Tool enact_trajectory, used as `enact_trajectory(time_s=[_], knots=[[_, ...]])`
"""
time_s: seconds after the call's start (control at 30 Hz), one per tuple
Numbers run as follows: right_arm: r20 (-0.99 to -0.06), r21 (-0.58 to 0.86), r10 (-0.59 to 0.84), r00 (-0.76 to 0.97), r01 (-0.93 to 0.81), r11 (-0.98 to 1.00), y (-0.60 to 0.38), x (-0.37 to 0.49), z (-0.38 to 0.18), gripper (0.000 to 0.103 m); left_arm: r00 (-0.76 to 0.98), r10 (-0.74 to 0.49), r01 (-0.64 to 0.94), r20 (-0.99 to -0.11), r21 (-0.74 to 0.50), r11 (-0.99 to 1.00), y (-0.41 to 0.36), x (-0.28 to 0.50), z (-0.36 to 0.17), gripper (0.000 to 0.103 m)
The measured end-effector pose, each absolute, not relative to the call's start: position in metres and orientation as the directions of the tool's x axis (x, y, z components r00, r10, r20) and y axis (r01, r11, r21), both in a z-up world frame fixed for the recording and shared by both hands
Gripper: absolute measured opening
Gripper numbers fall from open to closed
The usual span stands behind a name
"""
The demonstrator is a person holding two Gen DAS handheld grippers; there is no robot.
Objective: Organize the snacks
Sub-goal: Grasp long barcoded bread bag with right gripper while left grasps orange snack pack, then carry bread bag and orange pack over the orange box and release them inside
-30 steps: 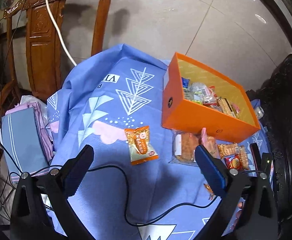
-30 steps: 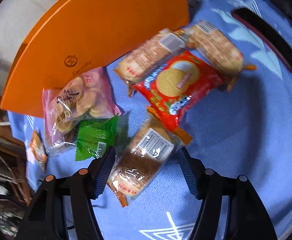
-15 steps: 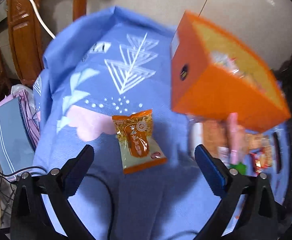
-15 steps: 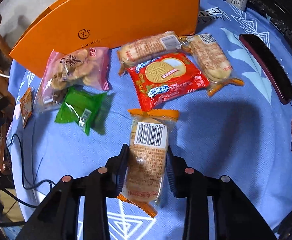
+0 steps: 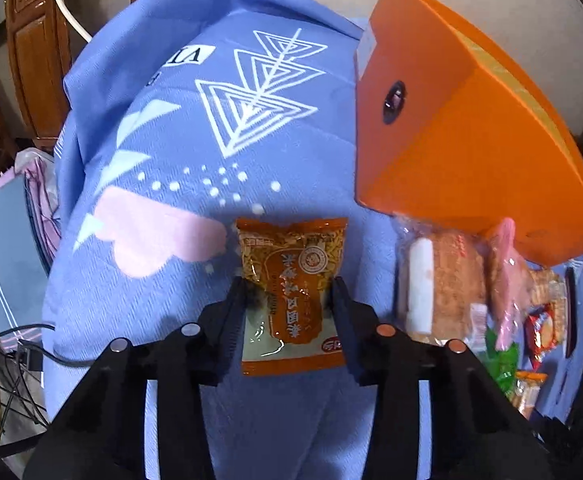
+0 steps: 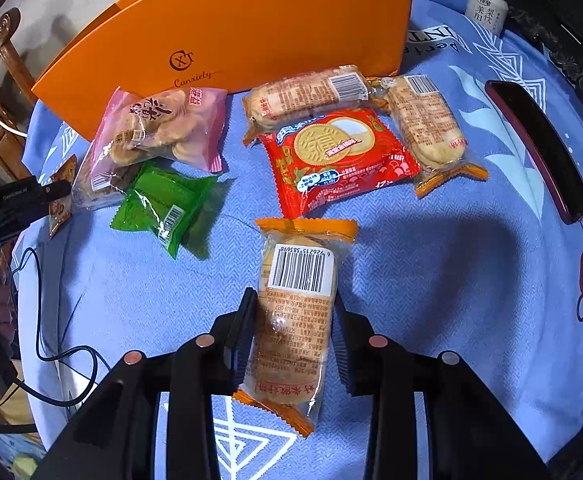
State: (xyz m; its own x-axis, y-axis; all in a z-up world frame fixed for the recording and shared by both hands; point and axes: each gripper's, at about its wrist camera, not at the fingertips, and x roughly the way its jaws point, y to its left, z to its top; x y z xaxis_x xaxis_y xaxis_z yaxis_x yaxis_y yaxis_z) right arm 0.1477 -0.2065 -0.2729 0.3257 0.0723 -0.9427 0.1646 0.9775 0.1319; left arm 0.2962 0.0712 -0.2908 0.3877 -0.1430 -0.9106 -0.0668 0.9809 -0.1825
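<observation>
From the left wrist, your left gripper (image 5: pixel 289 292) points down at the blue-clothed counter (image 5: pixel 179 280), its jaws closing on the orange snack packet (image 5: pixel 293 280) lying flat between them, pads at the wrapper's edges, with the orange box (image 5: pixel 467 148) standing to the upper right. From the right wrist, your right gripper (image 6: pixel 293 312) is clamped narrow on a clear-wrapped biscuit packet (image 6: pixel 297 308), barcode up. Beyond it, a red cracker packet (image 6: pixel 335 160), a green packet (image 6: pixel 167 204) and a pink packet (image 6: pixel 163 128) lie before the box.
</observation>
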Motion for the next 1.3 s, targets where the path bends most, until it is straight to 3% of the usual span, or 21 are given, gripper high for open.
enact_trajectory(time_s=[0.23, 0.33, 0.4, 0.63, 1.03, 1.3], knots=[[-0.940, 0.138, 0.079, 0.331, 0.160, 0.977, -0.210, 0.147, -0.273, 0.036, 0.376, -0.176, -0.047, -0.910, -0.209, 0.977, 0.064, 0.279, -0.289, 0.042], [-0.940, 0.137, 0.078, 0.331, 0.160, 0.978, -0.210, 0.147, -0.272, 0.036, 0.364, -0.145, 0.013, -0.920, -0.150, 0.989, 0.049, 0.279, -0.289, 0.059], [-0.941, 0.138, 0.079, 0.331, 0.161, 0.977, -0.210, 0.147, -0.272, 0.036, 0.370, -0.093, 0.049, -0.924, -0.081, 0.996, 0.036, 0.278, -0.291, 0.059], [-0.941, 0.139, 0.071, 0.331, 0.188, 0.972, -0.217, 0.145, -0.272, 0.036, 0.397, -0.035, 0.061, -0.917, -0.012, 0.998, 0.037, 0.272, -0.288, 0.041], [-0.923, 0.139, 0.053, 0.380, 0.203, 0.969, -0.235, 0.128, -0.249, 0.035, 0.515, -0.126, 0.111, -0.848, -0.079, 0.991, 0.043, 0.230, -0.221, 0.040], [-0.820, 0.148, 0.046, 0.571, 0.134, 0.980, -0.243, 0.142, -0.168, 0.035, 0.641, -0.228, 0.231, -0.732, -0.099, 0.968, 0.011, 0.240, -0.128, 0.040]])
